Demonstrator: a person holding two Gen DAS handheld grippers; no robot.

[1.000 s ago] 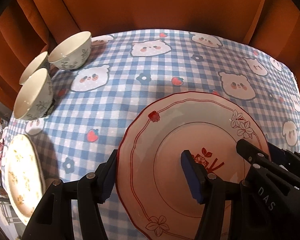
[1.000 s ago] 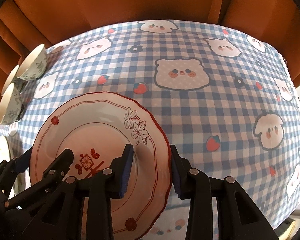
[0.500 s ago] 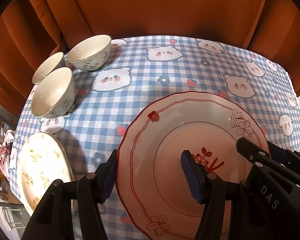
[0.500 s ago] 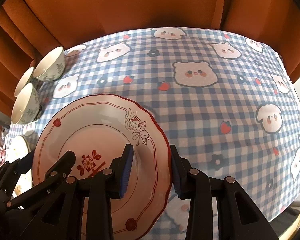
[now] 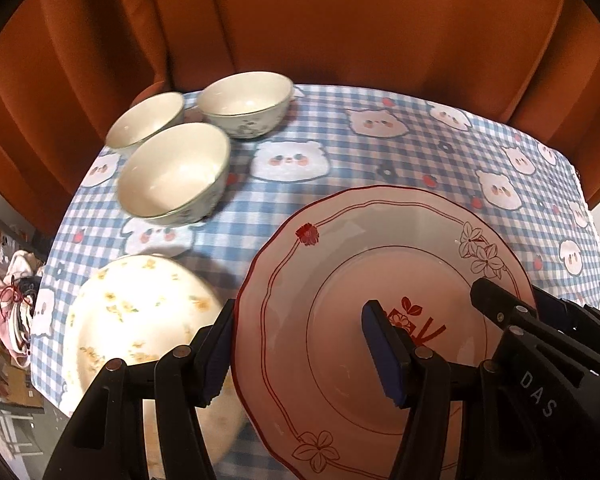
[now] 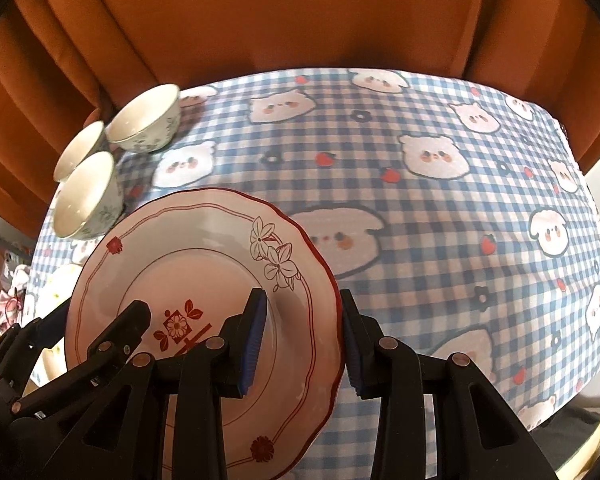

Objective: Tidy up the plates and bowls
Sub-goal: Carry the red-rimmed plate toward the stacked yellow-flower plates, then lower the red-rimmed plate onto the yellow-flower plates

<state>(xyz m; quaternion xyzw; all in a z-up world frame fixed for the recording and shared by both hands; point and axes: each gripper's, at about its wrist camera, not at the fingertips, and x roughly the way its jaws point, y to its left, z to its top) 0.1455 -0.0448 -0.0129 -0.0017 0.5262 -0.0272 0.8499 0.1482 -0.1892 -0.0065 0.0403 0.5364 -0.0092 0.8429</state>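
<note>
A white plate with a red scalloped rim (image 5: 340, 264) (image 6: 180, 264) hangs above the checked tablecloth, gripped from both sides. My left gripper (image 5: 300, 354) is shut on its left rim, one pad under the edge and one on the plate's face. On the opposite rim my right gripper (image 6: 302, 342) is shut the same way. Each gripper also shows in the other's view, the right gripper (image 5: 540, 328) and the left gripper (image 6: 60, 360). Three white bowls (image 5: 176, 172) (image 5: 244, 104) (image 5: 144, 120) stand at the far left. A yellow-flowered plate (image 5: 132, 312) lies just left of the held plate.
The blue checked tablecloth (image 6: 420, 200) with bear prints stretches off to the right. Orange curtains (image 5: 340, 20) hang close behind the table. Past the table's left edge sits pink and white clutter (image 5: 12, 304). The table's right edge (image 6: 596, 208) drops off.
Both grippers have carried the red-rimmed plate to the left and a little up. The bowls and the yellow-flowered plate have come further into view, nearer the held plate.
</note>
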